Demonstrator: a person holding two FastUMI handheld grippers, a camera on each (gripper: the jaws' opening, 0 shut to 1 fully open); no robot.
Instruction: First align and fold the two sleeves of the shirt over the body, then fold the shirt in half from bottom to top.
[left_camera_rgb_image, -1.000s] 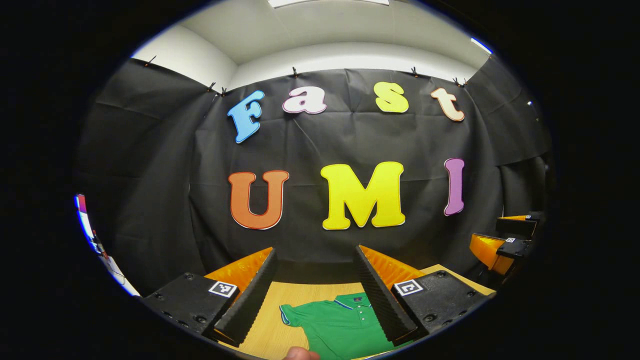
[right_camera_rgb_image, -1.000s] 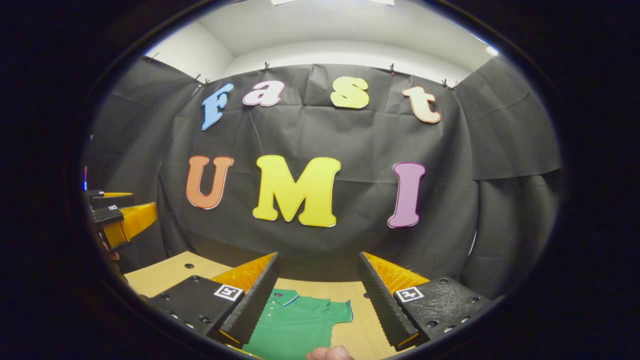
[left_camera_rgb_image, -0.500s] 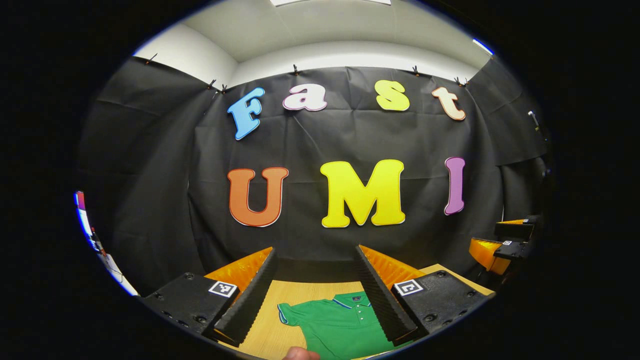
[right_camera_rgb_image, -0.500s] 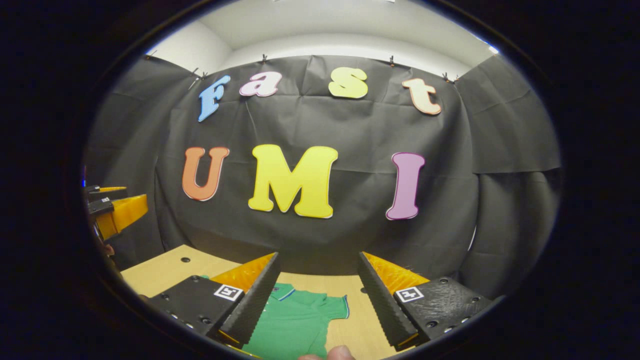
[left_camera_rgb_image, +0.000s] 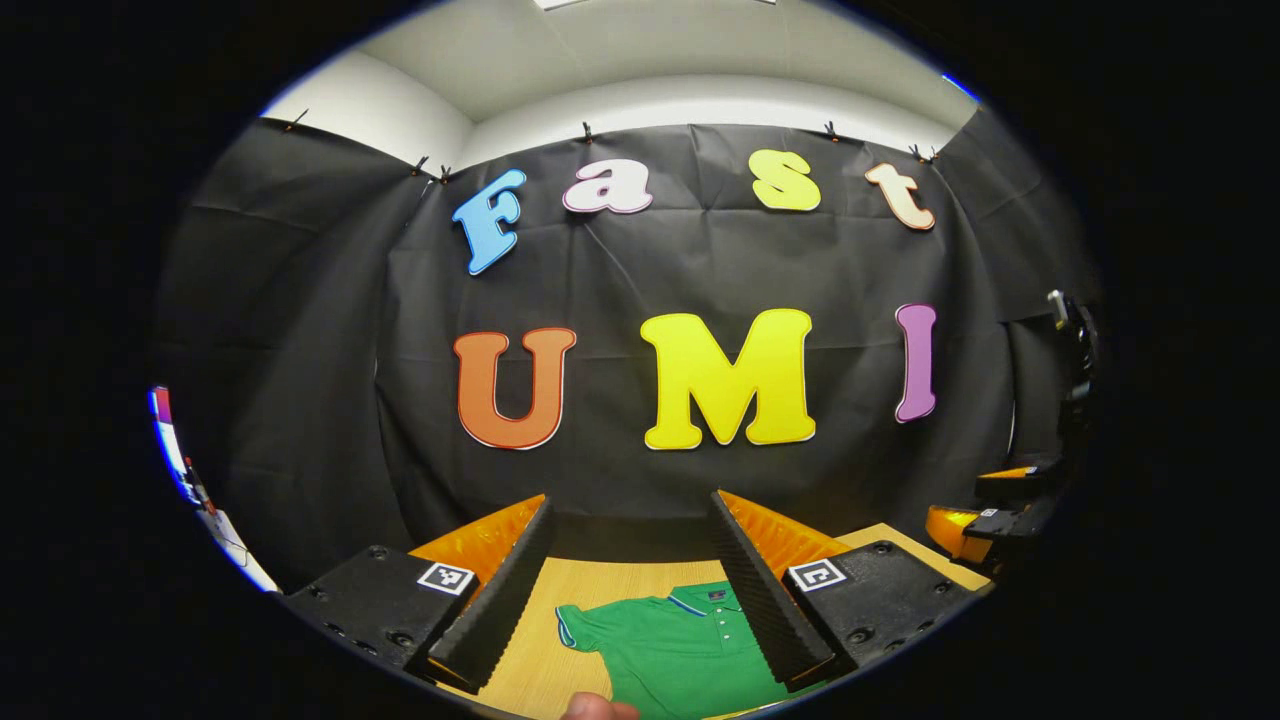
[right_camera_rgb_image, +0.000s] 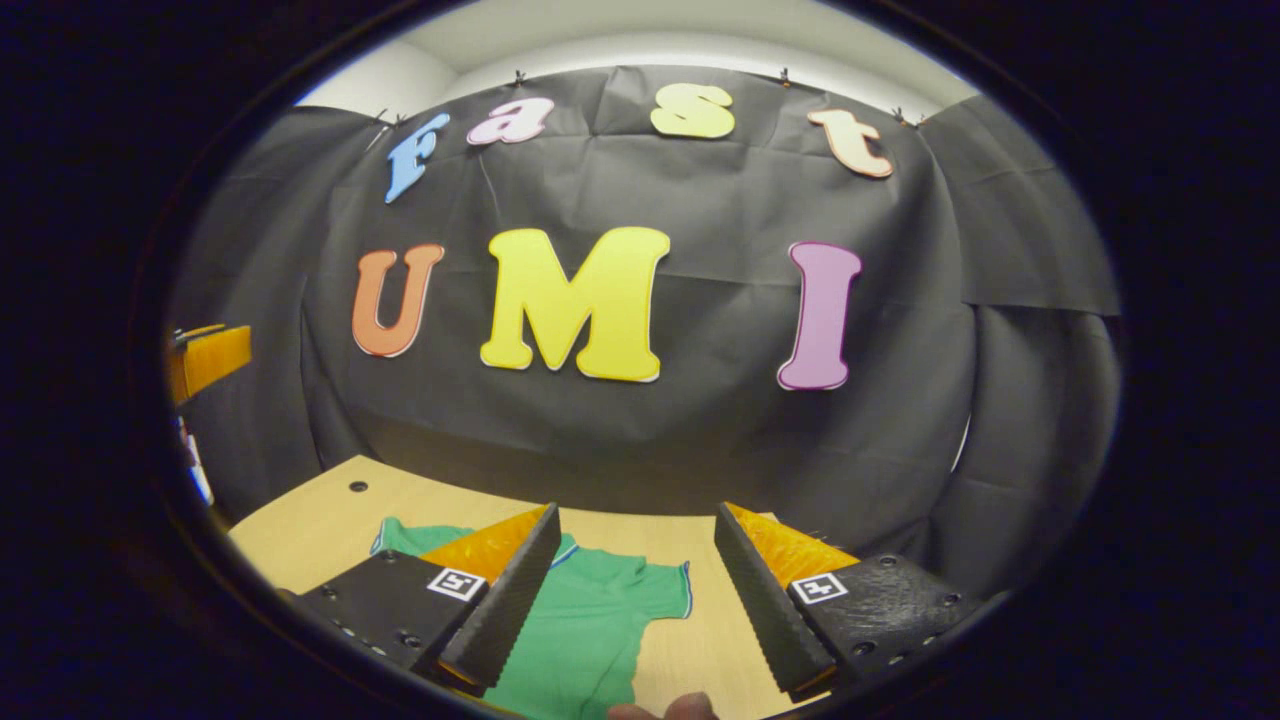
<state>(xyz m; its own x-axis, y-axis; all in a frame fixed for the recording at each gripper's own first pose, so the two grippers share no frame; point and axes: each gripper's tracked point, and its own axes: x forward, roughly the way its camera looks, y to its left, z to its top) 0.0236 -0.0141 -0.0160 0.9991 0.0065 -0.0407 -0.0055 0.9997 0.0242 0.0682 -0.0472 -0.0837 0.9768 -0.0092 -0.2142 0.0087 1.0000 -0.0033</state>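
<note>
A green polo shirt (left_camera_rgb_image: 675, 650) with a striped collar lies flat on the wooden table (left_camera_rgb_image: 590, 590), collar toward the wall. In the left gripper view my left gripper (left_camera_rgb_image: 625, 590) hangs open above it, the shirt's left sleeve showing between the fingers. In the right gripper view the shirt (right_camera_rgb_image: 590, 625) lies below my right gripper (right_camera_rgb_image: 630, 605), which is open and empty, with the right sleeve (right_camera_rgb_image: 660, 590) between its fingers. The right gripper (left_camera_rgb_image: 985, 515) also shows at the far right of the left gripper view, and the left gripper (right_camera_rgb_image: 205, 355) at the far left of the right gripper view.
The black cloth wall (left_camera_rgb_image: 640, 400) stands close behind the table's far edge. A fingertip (left_camera_rgb_image: 598, 708) shows at the bottom rim of the left gripper view, and another fingertip (right_camera_rgb_image: 665, 708) in the right gripper view. A small hole (right_camera_rgb_image: 357, 486) sits in the tabletop at the left.
My right gripper has tipped downward and come lower, so more table and shirt show in its view. The left gripper has barely moved. Both stay open.
</note>
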